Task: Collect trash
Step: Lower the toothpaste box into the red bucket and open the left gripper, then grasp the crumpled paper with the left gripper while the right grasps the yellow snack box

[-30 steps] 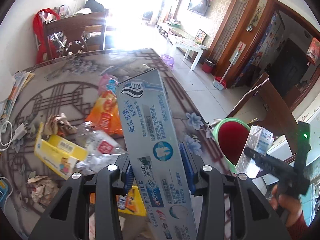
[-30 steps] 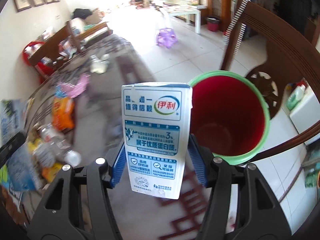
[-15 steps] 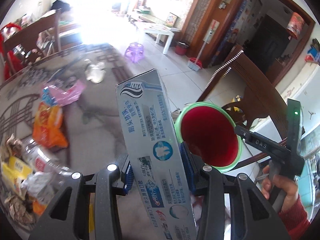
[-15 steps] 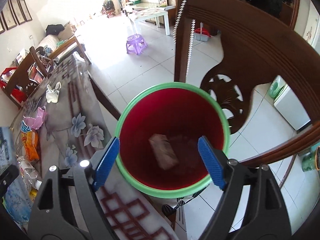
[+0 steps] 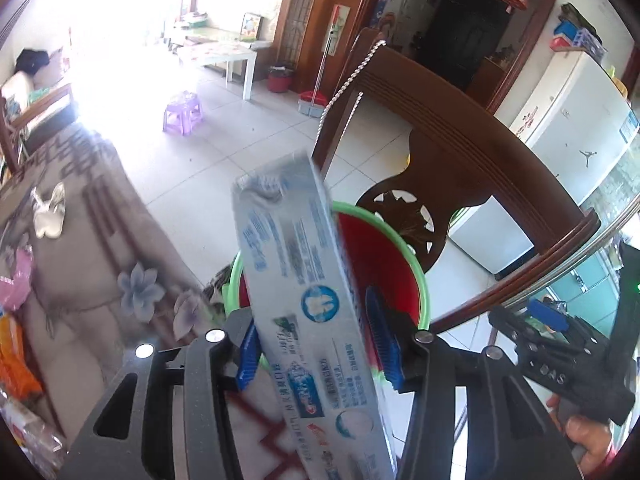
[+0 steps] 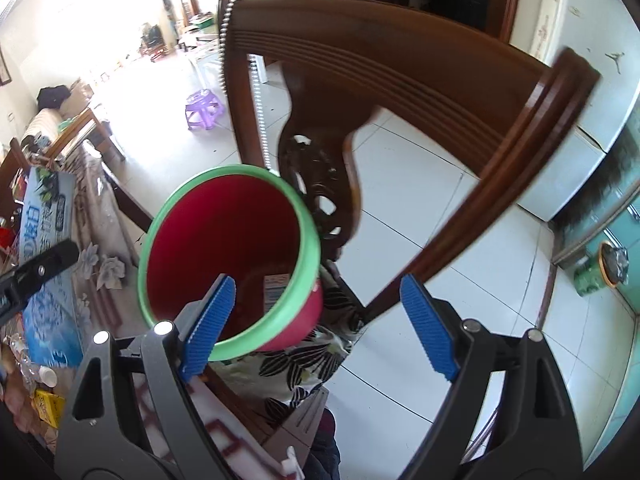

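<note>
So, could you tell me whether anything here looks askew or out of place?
The toothpaste box sits tilted between the left gripper, whose jaws are opening; the right pad shows a gap, so it looks about to drop into the red bin. The right gripper is empty and opening. Nothing looks spilled.

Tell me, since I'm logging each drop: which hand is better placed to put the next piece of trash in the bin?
Left. The left gripper has the toothpaste box between its opening jaws, over the red bin. The right gripper is empty, jaws opening.
</note>
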